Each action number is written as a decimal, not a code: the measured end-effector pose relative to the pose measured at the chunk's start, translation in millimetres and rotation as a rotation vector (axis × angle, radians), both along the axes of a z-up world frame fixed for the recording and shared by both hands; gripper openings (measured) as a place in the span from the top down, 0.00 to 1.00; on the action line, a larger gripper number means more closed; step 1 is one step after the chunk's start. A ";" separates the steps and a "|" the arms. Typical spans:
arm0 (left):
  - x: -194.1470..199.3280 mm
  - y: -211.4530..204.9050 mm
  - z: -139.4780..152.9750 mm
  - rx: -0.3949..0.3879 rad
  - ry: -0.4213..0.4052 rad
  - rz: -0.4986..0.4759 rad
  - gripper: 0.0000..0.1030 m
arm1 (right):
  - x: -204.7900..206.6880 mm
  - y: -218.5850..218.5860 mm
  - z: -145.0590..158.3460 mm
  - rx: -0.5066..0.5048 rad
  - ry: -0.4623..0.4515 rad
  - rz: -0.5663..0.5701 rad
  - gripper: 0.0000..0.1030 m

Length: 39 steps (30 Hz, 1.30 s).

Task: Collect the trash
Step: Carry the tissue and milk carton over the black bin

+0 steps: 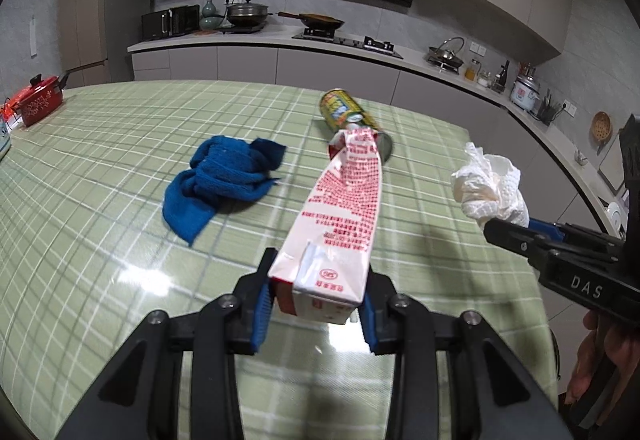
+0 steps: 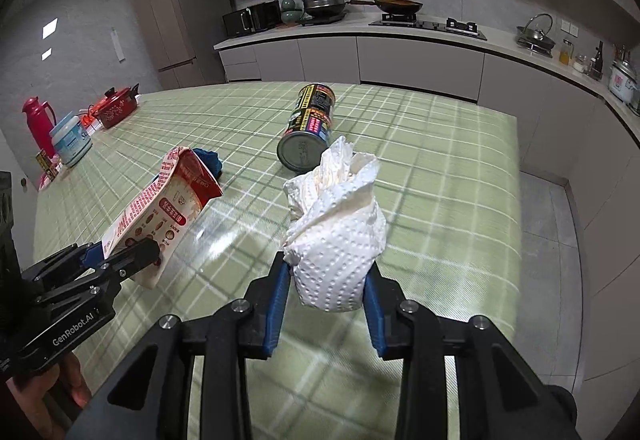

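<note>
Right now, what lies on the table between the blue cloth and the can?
Only bare checked tablecloth lies between the blue cloth and the can; the left wrist view shows it.

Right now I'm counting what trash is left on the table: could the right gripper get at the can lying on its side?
Probably not yet. The path to the can over the table looks free, but the right gripper is shut on a crumpled paper towel, so it has no free jaws.
</note>
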<state>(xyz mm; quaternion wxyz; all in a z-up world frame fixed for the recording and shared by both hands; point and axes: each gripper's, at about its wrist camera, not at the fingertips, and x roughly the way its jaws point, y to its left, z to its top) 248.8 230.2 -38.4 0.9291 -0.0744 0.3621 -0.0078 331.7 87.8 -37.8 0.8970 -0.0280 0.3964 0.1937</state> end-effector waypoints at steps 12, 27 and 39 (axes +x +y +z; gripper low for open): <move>-37.4 -58.7 11.6 0.012 -0.018 -0.032 0.64 | -56.3 -67.0 20.3 0.025 -0.025 -0.035 0.64; -76.5 -140.3 27.1 0.013 -0.053 -0.101 0.64 | -118.4 -163.4 43.8 0.037 -0.060 -0.102 0.64; -93.9 -221.6 25.0 0.012 -0.052 -0.202 0.64 | -154.8 -246.2 45.6 0.032 -0.060 -0.193 0.64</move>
